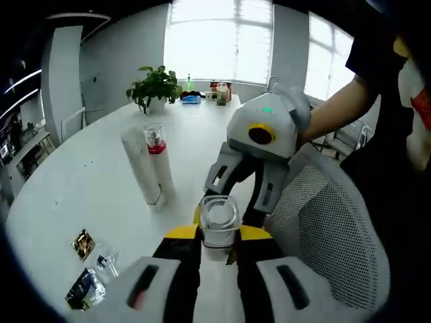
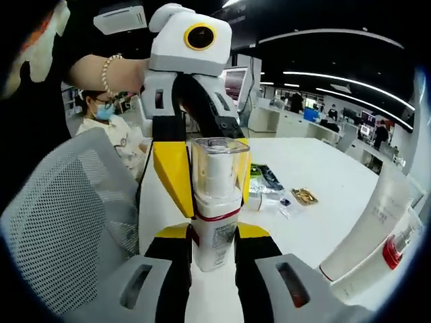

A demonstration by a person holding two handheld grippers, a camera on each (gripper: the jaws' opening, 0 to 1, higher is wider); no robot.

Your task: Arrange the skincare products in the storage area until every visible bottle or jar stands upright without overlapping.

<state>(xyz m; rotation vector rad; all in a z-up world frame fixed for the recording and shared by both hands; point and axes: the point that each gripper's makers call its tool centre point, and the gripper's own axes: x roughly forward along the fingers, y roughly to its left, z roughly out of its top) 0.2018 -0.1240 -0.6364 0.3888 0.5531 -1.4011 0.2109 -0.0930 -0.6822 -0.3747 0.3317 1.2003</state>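
Nearest in the right gripper view: a white pump bottle (image 2: 217, 202) w/ clear cap and red band, upright, clamped at its body between the right gripper (image 2: 214, 252) jaws. The left gripper (image 2: 202, 176) comes in from above-left, its yellow pads flanking the clear cap; looks closed on the cap, though contact on the far side is hidden.

In the left gripper view the same pump bottle (image 1: 219, 222) sits top-on between the left gripper (image 1: 219, 237) jaws, held at the cap, w/ the right gripper (image 1: 246, 183) behind it. So both claws are on one bottle, over the white table (image 1: 81, 182) edge, next to a mesh chair (image 1: 337, 235).

Progress, as judged: early-to-mid. This bottle is upright but not yet let go; needs setting down w/out touching others.

Further out: a tall white tube (image 1: 143, 167) stands cap-down, and just beside it a smaller tube w/ clear cap and red collar (image 1: 155, 142), both upright, close together; can't tell if touching. Same pair at the right edge of the right gripper view (image 2: 377, 222).

Sachets (image 1: 91, 269) lie flat on the table, loose, not in any container. No tray or bin seen.

Far end: potted plant (image 1: 155, 86), small clutter by the window.
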